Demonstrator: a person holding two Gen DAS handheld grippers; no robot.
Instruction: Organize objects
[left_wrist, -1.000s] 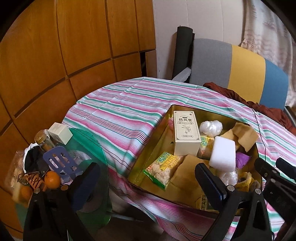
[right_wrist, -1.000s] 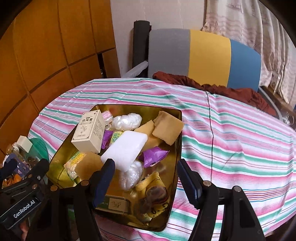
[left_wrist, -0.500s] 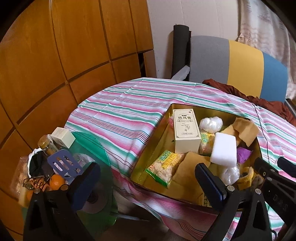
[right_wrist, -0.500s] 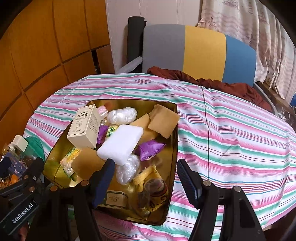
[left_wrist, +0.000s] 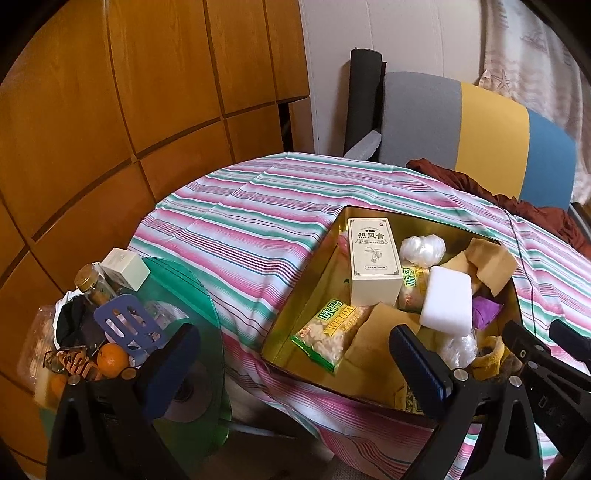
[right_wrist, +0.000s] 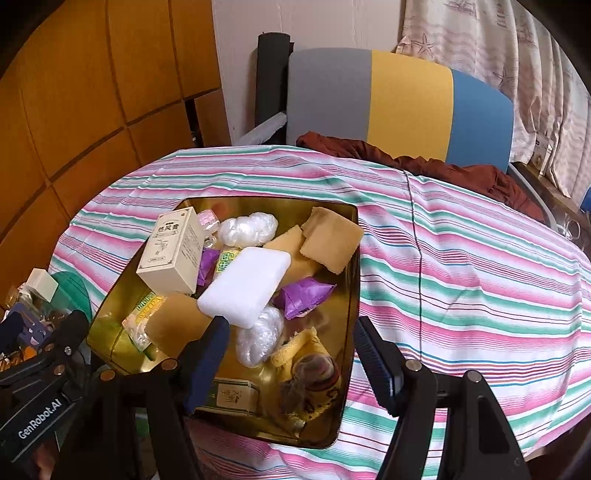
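**Tin crammed, tongs idle**

Both grippers, left (left_wrist: 295, 363) & right (right_wrist: 290, 350), hover wide w/ nothing held. Gold tin (right_wrist: 352, 258) sits mid-frame, near cloth's lower edge. Risk: white sponge (right_wrist: 245, 286) perched atop pile could slide off if nudged.

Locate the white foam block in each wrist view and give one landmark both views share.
Left wrist view: white foam block lies right of centre in the gold tin, right of the cream box.
Right wrist view: it sits mid-tin, centre-left.
Shared landmark: the cream box.
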